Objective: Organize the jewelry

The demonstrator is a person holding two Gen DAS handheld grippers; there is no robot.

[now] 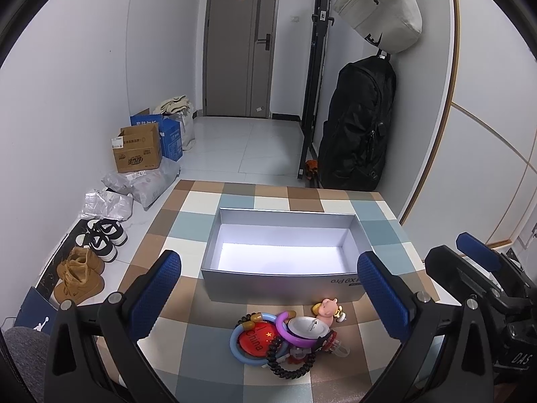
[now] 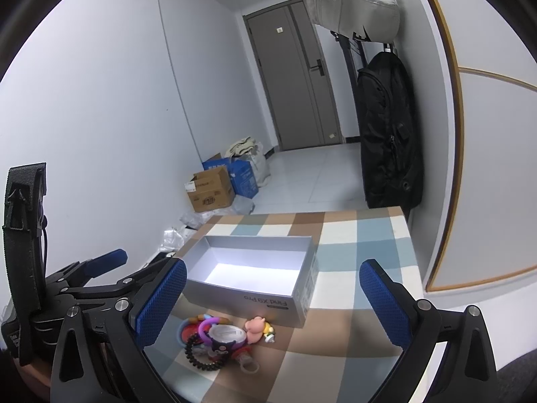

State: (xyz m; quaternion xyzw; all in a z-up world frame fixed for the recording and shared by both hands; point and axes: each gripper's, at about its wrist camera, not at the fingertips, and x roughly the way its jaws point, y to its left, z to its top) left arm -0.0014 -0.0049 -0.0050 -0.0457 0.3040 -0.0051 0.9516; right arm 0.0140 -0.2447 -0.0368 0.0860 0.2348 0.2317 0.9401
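Note:
A small heap of trinkets (image 1: pixel 282 339) lies on the checkered tablecloth (image 1: pixel 188 221): a red round badge (image 1: pixel 252 338), blue and purple rings, a black beaded bracelet (image 1: pixel 288 367), a white round case and a pink pig figure (image 1: pixel 328 308). Behind the heap stands an empty silver box (image 1: pixel 282 285). My left gripper (image 1: pixel 268 292) hovers open above the heap, holding nothing. In the right wrist view the heap (image 2: pixel 221 339) sits low and left of centre, the silver box (image 2: pixel 248 299) behind it. My right gripper (image 2: pixel 272 302) is open and holds nothing.
Table edges drop to a tiled floor with shoes (image 1: pixel 100 238), cardboard boxes (image 1: pixel 137 149) and plastic bags on the left. A black backpack (image 1: pixel 355 127) and a grey bag (image 1: pixel 379 10) hang by the right wall. The other gripper (image 1: pixel 486 275) sits at the right.

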